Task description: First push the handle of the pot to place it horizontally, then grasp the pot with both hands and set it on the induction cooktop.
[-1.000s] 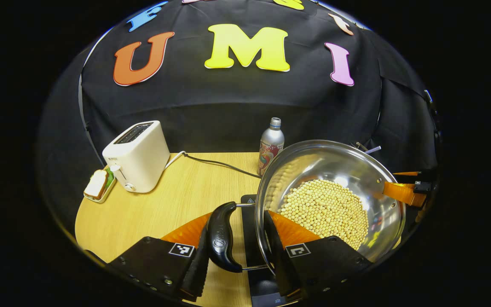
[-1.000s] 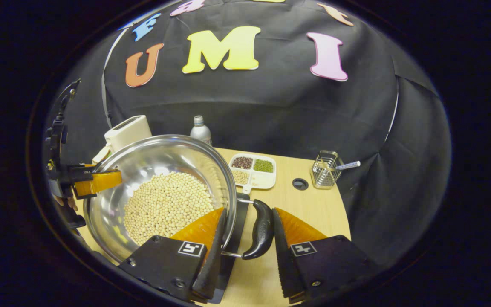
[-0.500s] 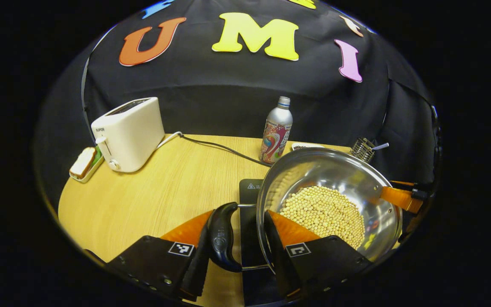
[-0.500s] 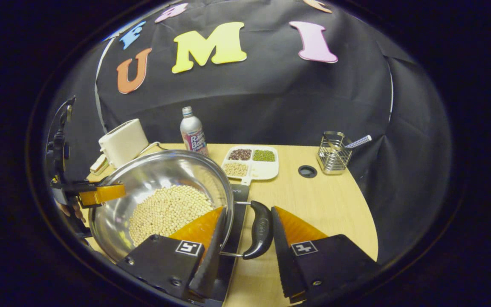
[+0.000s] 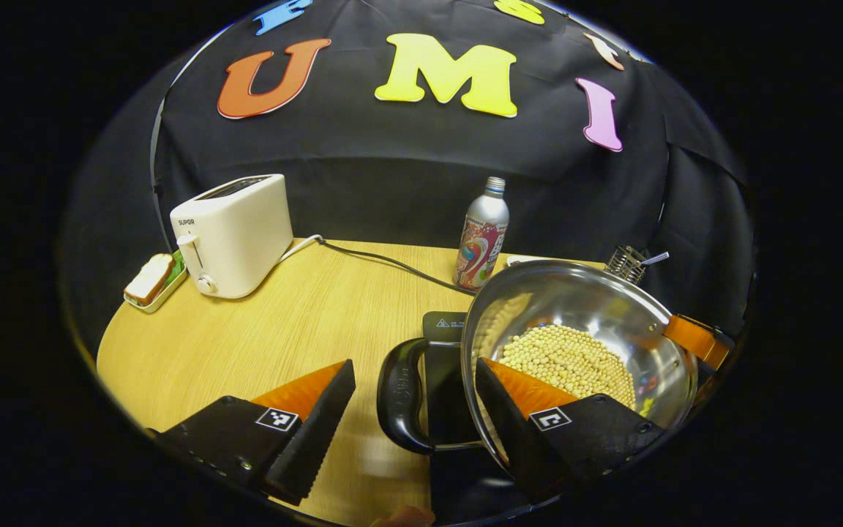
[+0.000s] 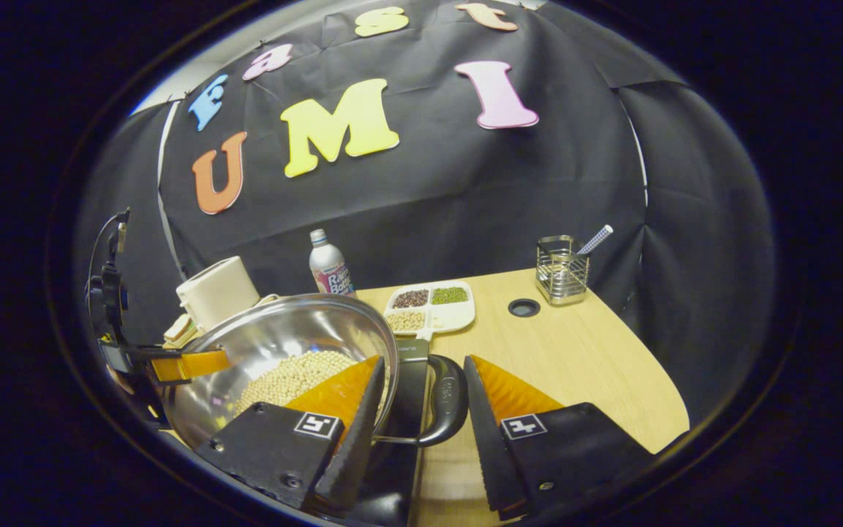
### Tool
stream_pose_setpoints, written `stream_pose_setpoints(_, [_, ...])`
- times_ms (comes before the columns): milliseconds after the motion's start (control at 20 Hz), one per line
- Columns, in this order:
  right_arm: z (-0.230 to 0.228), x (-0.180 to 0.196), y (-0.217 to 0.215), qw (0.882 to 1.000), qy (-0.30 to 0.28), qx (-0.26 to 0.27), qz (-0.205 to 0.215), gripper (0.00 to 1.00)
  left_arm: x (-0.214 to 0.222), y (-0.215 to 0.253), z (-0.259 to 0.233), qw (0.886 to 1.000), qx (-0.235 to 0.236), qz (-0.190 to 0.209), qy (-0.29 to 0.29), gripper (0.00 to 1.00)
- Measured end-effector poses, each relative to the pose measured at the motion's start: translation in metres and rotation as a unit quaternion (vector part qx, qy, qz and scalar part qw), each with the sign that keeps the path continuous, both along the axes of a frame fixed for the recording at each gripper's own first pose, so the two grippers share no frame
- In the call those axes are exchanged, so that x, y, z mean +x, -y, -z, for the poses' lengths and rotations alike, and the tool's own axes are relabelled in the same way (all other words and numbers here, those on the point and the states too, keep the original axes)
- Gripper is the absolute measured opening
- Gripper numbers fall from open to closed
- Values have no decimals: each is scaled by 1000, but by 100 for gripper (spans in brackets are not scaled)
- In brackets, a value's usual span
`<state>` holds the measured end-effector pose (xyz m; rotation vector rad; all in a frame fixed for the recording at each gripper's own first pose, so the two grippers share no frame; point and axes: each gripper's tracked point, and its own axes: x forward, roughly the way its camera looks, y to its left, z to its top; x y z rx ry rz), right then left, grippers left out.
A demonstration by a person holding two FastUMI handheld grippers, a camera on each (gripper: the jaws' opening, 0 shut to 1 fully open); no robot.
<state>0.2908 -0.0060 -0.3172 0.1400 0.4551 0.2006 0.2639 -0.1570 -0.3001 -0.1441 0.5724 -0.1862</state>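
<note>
Both hand-held grippers, left [image 5: 414,410] and right [image 6: 421,417], stand released astride the pot [image 5: 575,344] handles, since it rests on the cooktop [image 5: 443,329].

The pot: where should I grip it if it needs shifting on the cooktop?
Take the pot by its two black loop handles, one per gripper, coming in from opposite sides. They lie horizontal, sticking out past the rim, so jaws can close on each bar.

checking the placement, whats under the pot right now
Under the pot a black induction cooktop pokes out beside the handle. The pot's bowl covers most of it, so contact cannot be confirmed. Pale beans lie inside.
</note>
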Motion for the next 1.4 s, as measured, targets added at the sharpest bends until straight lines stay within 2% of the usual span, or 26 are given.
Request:
stream_pose_setpoints(250, [-20,-15,16,999,40,-28,23,80,-2,-20,-31,998,7,-38,56,96])
stream_pose_setpoints(400, [-37,-43,13,997,63,-43,13,86,-24,-30,-54,995,12,-45,83,96])
stream_pose_setpoints(500, [-48,-64,7,995,84,-60,1,94,-47,-40,-73,993,15,-55,99,96])
stream_pose_setpoints(700, [-72,-103,-8,988,131,-78,-13,96,-92,-52,-107,988,14,-65,141,96])
stream_pose_setpoints(800, [-80,-122,-9,988,138,-72,-6,99,-115,-52,-117,986,14,-62,151,96])
stream_pose_setpoints(1150, [-119,-186,2,982,170,-73,19,99,-201,-61,-154,976,29,-67,203,95])
stream_pose_setpoints(1400, [-143,-237,6,978,189,-79,33,99,-254,-72,-170,971,21,-79,223,96])
